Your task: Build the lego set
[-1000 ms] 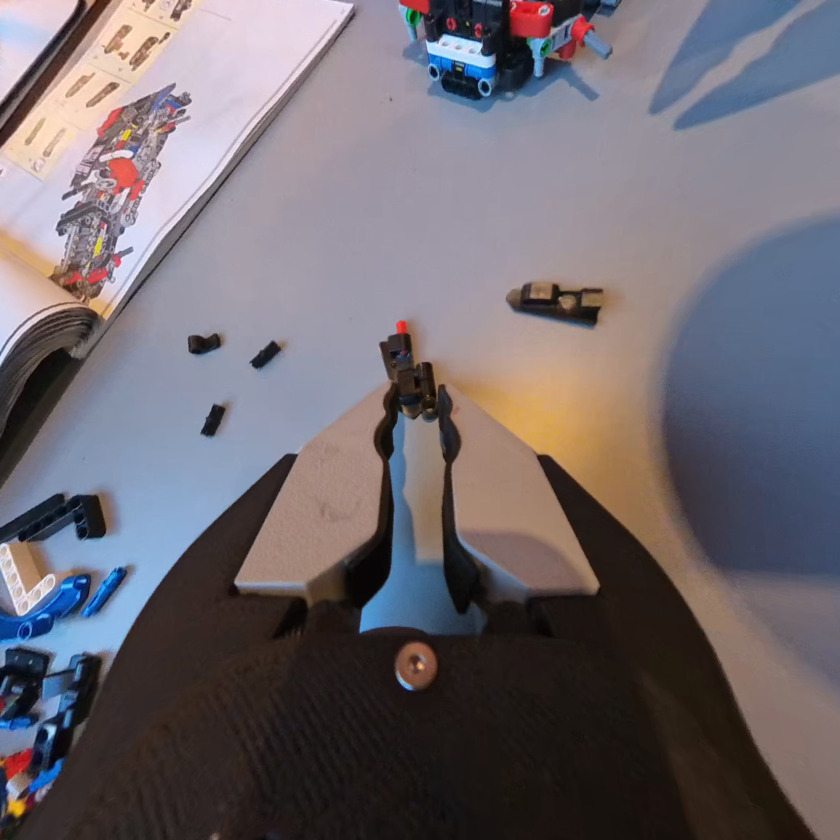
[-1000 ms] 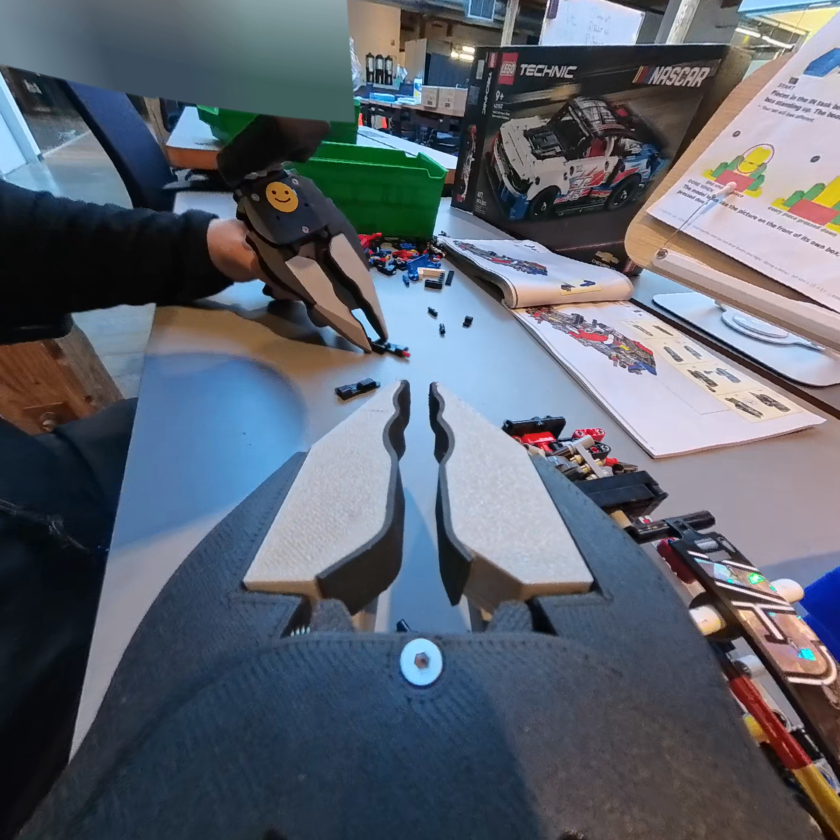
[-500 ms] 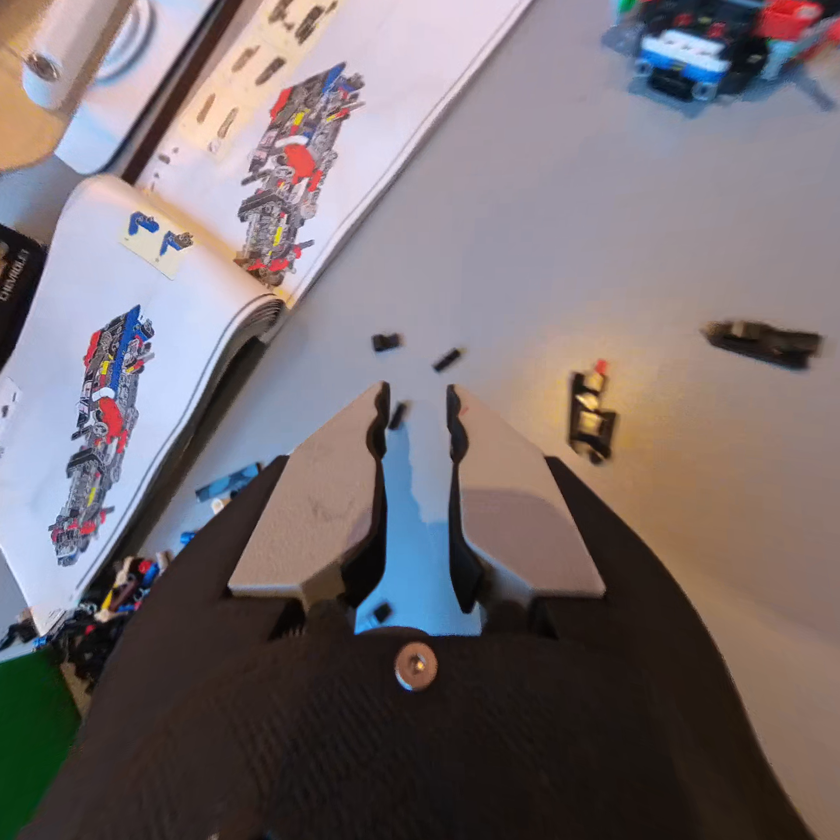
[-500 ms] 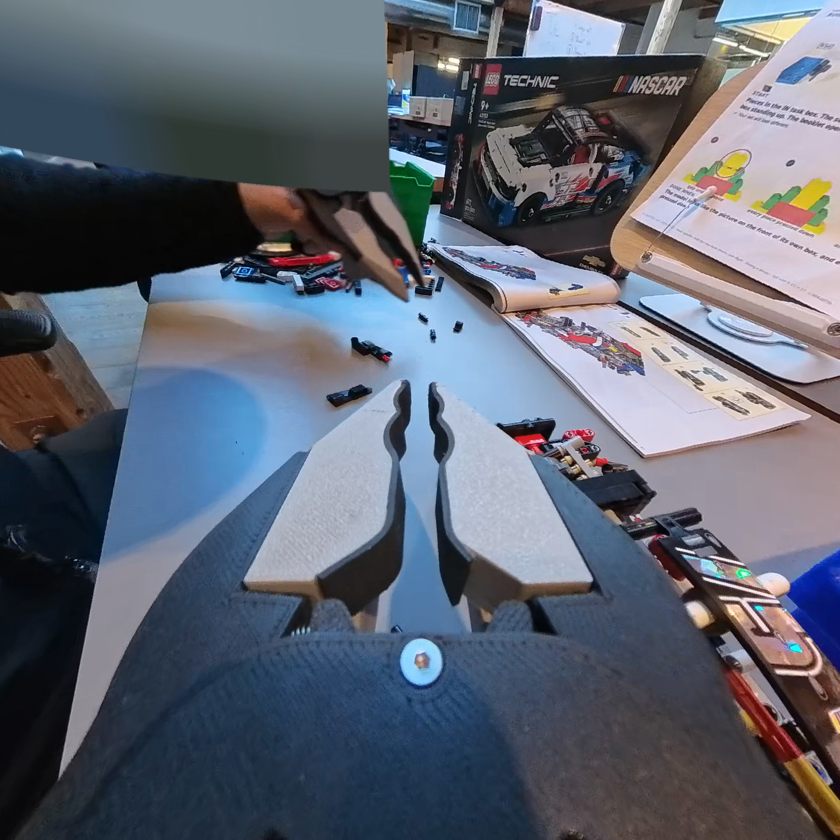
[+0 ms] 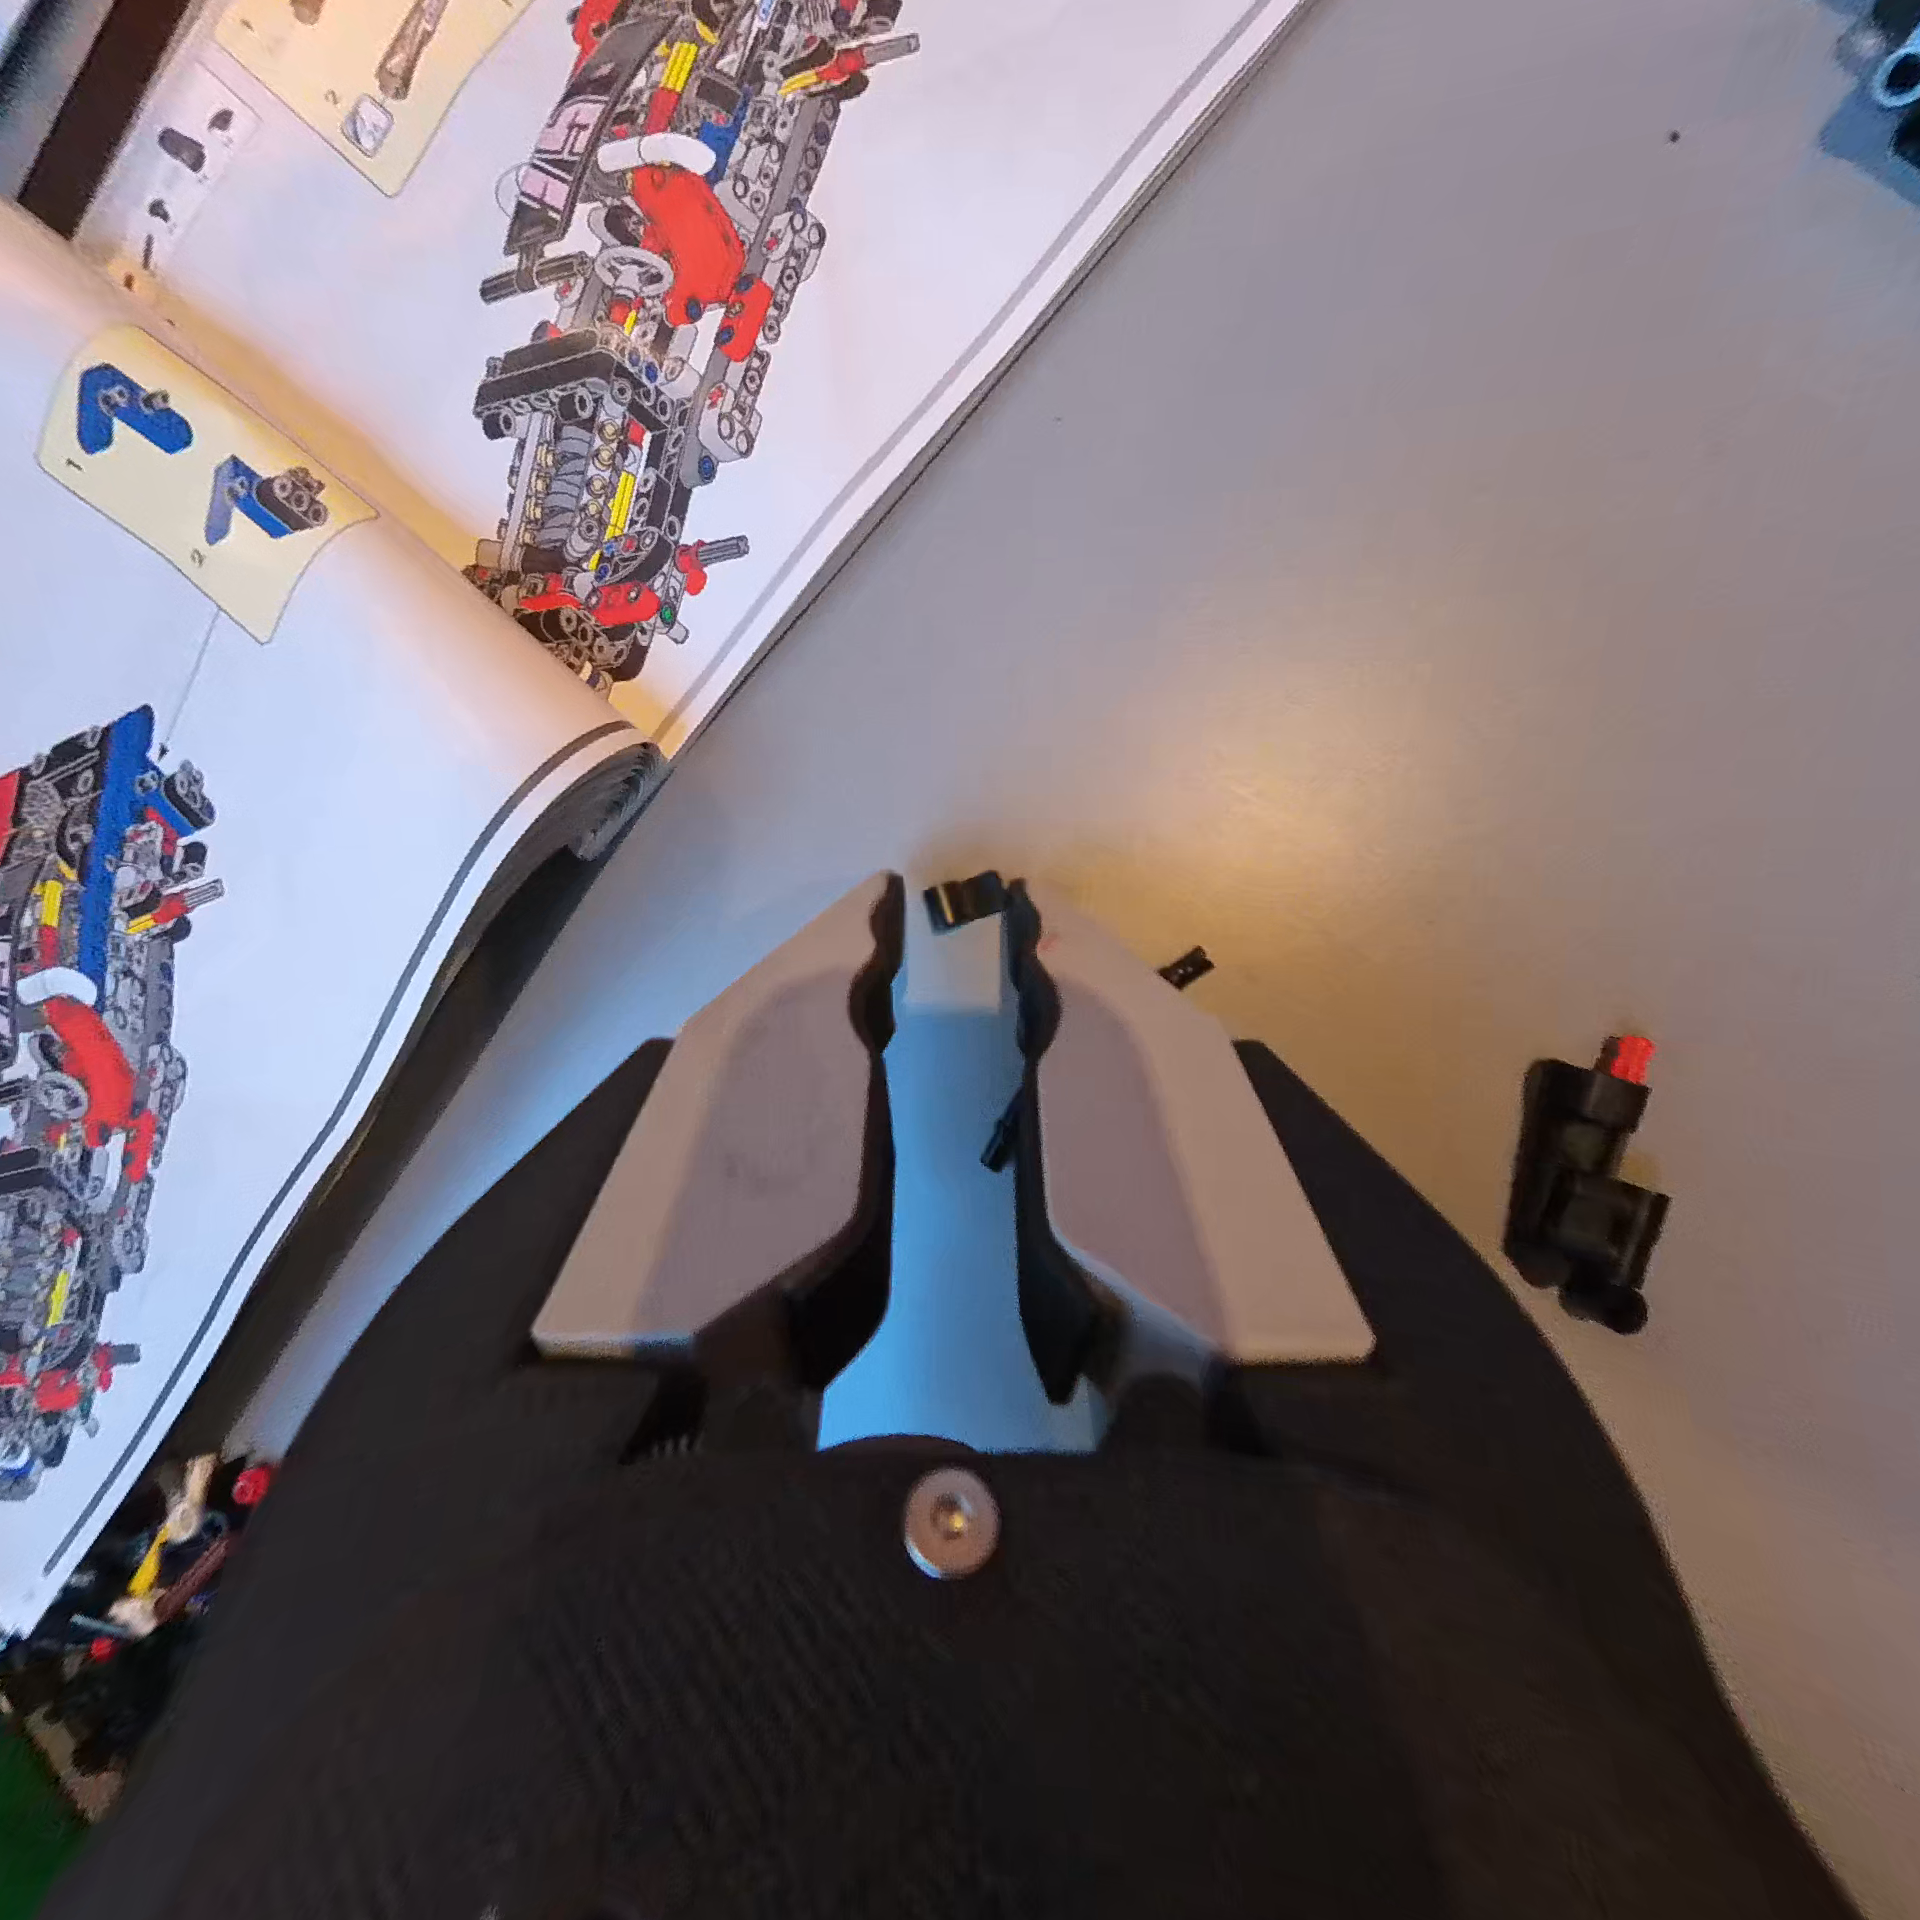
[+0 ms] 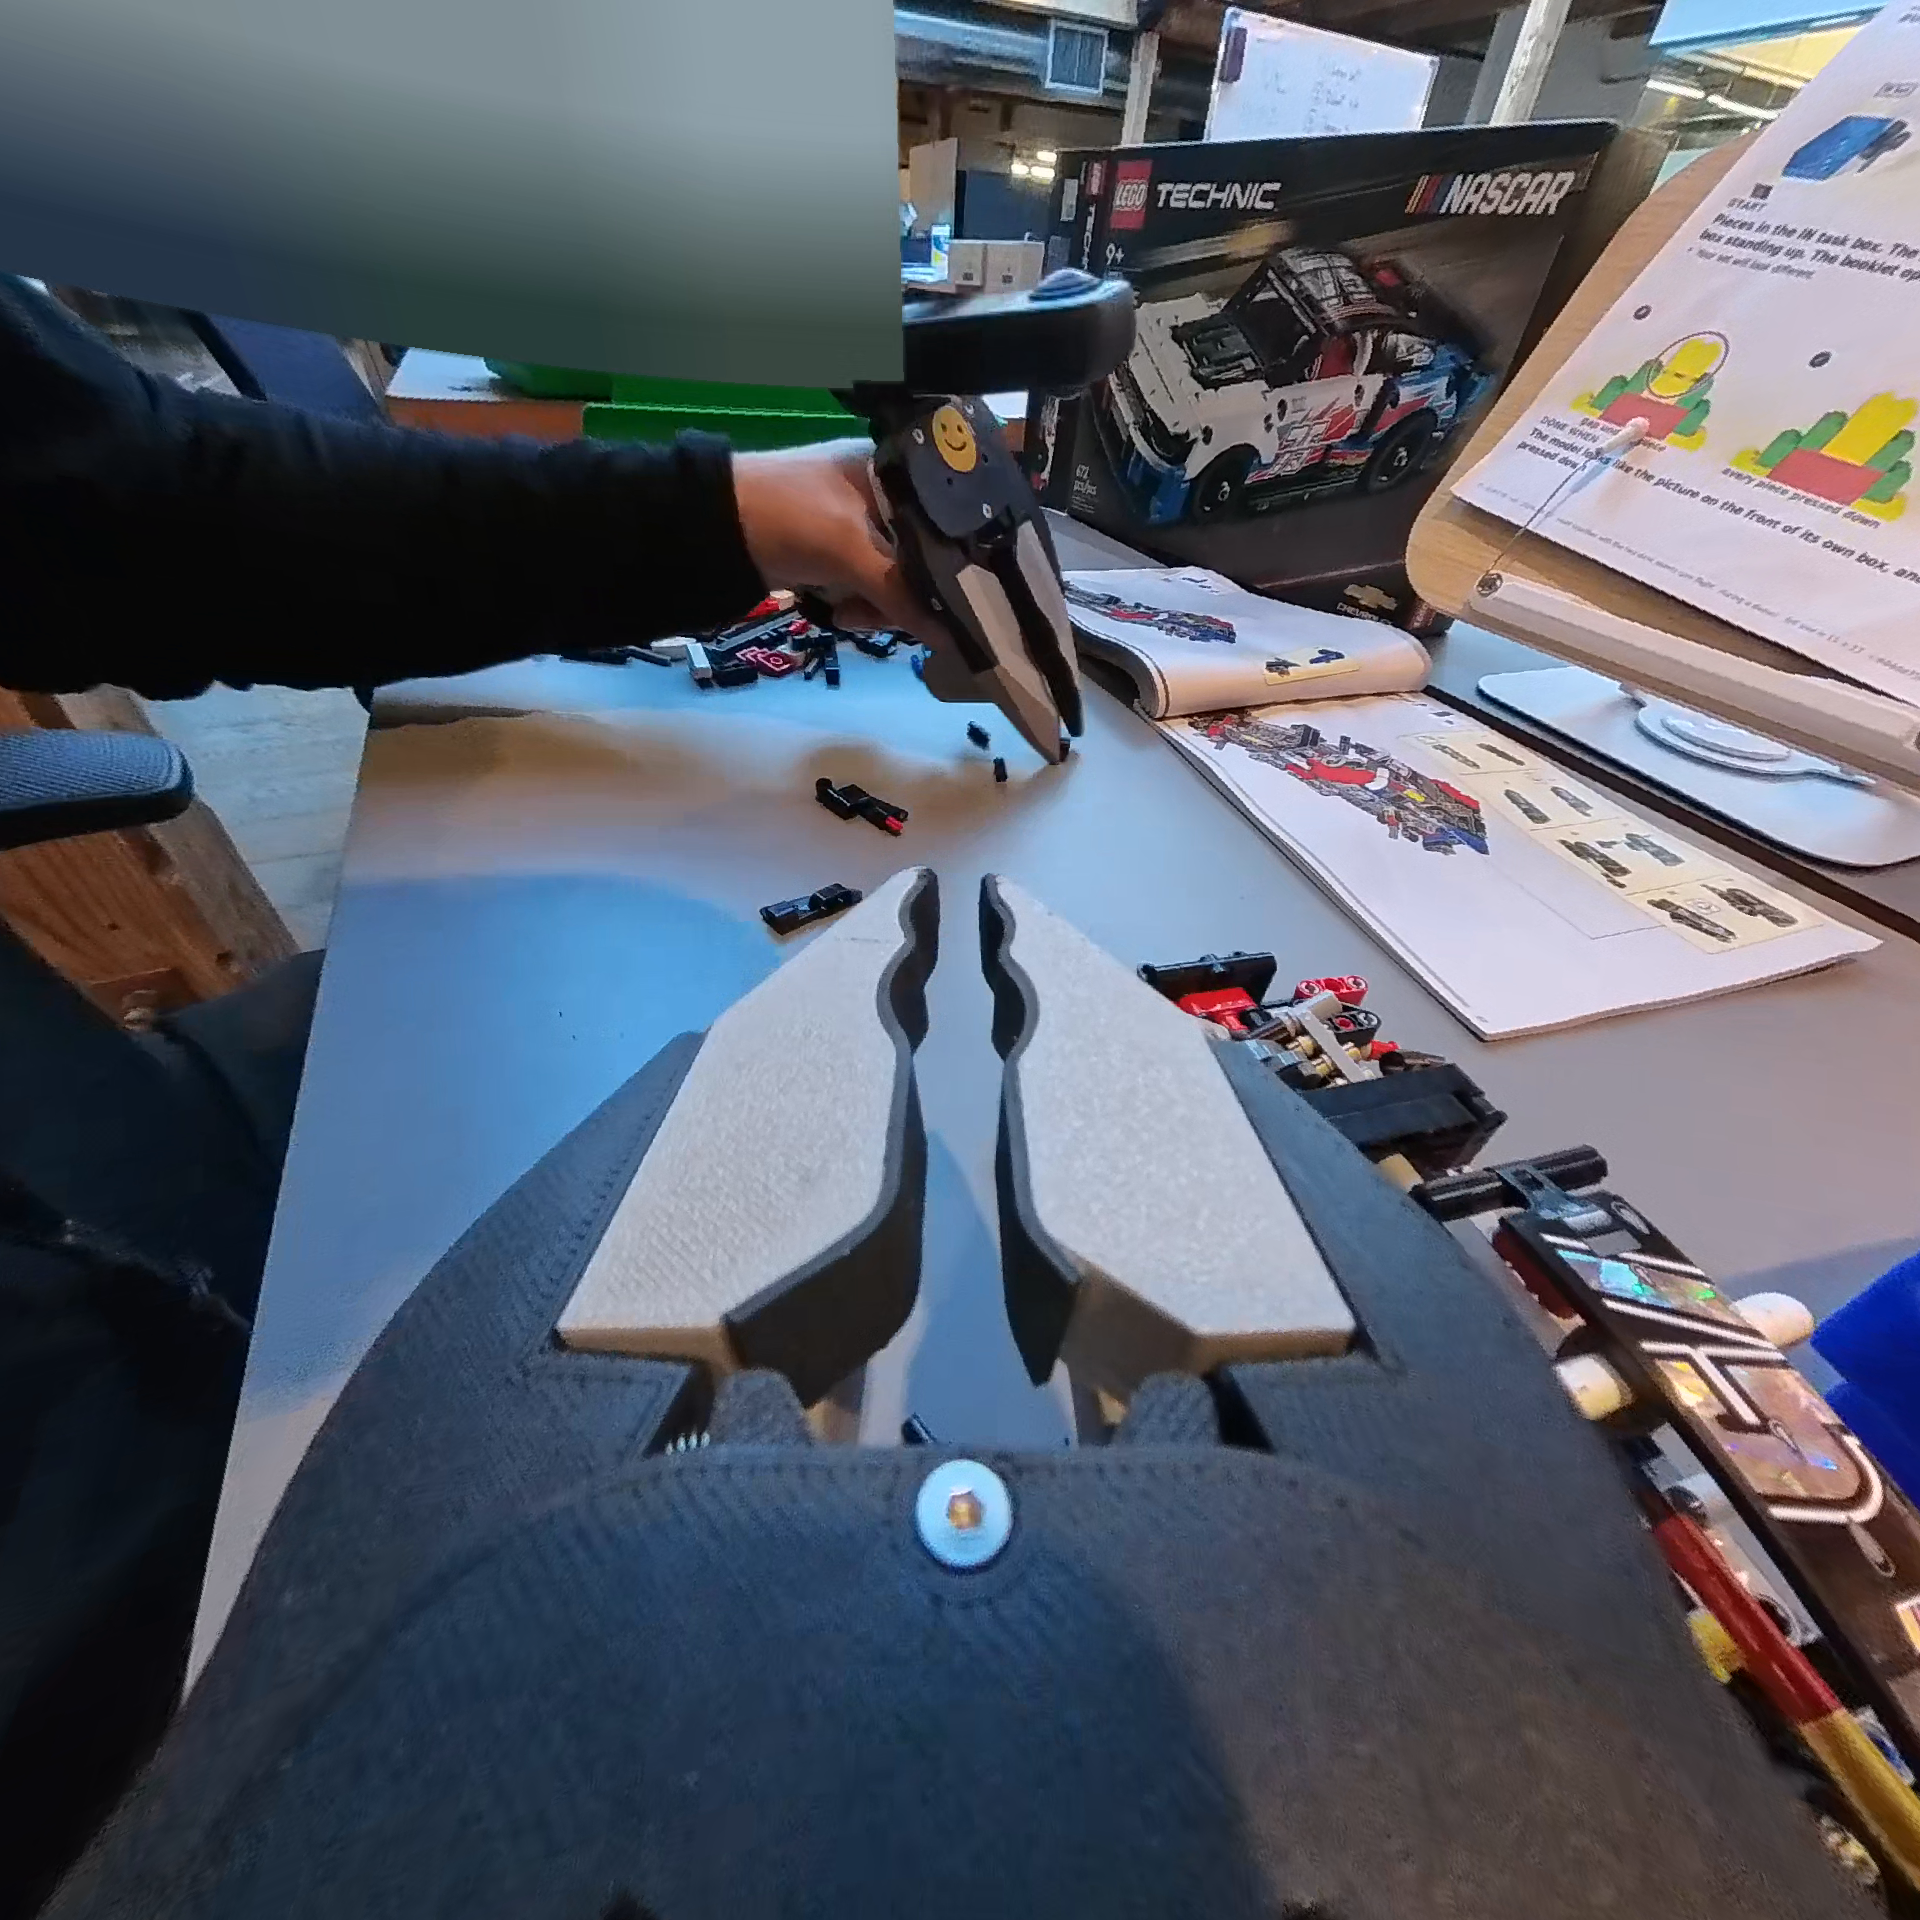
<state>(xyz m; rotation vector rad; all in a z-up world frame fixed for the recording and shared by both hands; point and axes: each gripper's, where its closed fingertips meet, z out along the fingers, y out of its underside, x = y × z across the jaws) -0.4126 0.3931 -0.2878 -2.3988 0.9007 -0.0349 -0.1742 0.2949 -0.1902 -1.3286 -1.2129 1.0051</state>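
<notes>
A small black connector (image 5: 964,900) is being collected: the left gripper (image 5: 956,894) is lowered over it with its jaws apart, the piece lying between the tips, seemingly untouched. Nearby, right of the connector, lies a black sub-assembly with a red pin (image 5: 1581,1174). The right gripper (image 6: 958,894), narrowly parted, holds nothing. Closing squarely on the connector is called for next.

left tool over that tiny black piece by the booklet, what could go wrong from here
1. The left tool is open with the small black piece right at its fingertips; closing off-centre could flick so small a part away.
2. Two more small black pins lie close beside the fingers, so a sweep could scatter them.
3. The open instruction booklet lies just to the left; a nudged piece might slide under its curled pages.
</notes>
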